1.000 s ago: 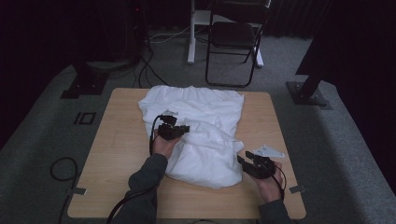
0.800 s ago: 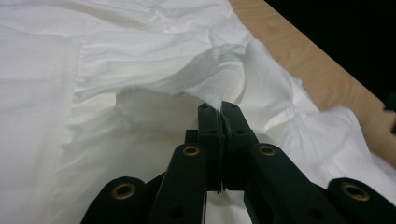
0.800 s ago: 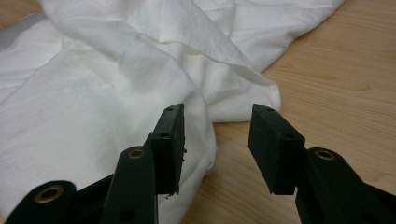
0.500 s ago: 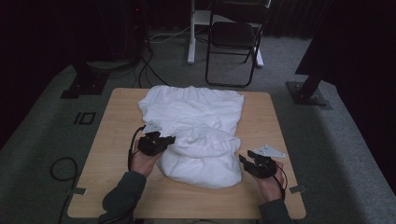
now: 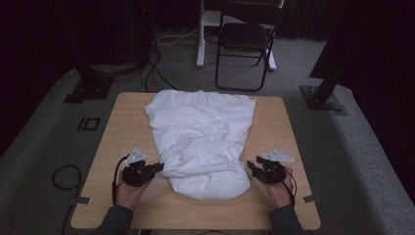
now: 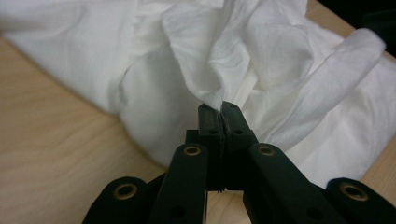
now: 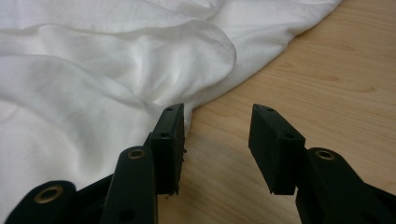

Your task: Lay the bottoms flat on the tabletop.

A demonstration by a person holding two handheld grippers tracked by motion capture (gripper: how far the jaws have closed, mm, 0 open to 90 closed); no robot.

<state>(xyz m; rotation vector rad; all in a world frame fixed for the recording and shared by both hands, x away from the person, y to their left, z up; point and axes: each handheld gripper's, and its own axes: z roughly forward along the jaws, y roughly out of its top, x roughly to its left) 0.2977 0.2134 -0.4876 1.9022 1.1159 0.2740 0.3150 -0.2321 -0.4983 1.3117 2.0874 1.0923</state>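
Left hand-held gripper pinching cloth fold thinly, liable to slip; right hand-held gripper agape, empty, lower right.

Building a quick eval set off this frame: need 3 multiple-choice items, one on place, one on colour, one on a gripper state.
1. Where does the white cloth lie?
A. On the wooden table
B. On the folding chair
C. On the carpet

2. What colour are the jaws of each hand-held gripper?
A. White
B. Black
C. Red

3. How does the left hand-held gripper stand?
A. Open above bare wood
B. Open around a cable
C. Shut on a fold of the cloth

Answers:
1 A: the high view shows the cloth spread on the tabletop.
2 B: both gripper views show black jaws.
3 C: the left gripper view shows its jaws pinched on cloth, while the right hand-held gripper is open at the cloth's edge.
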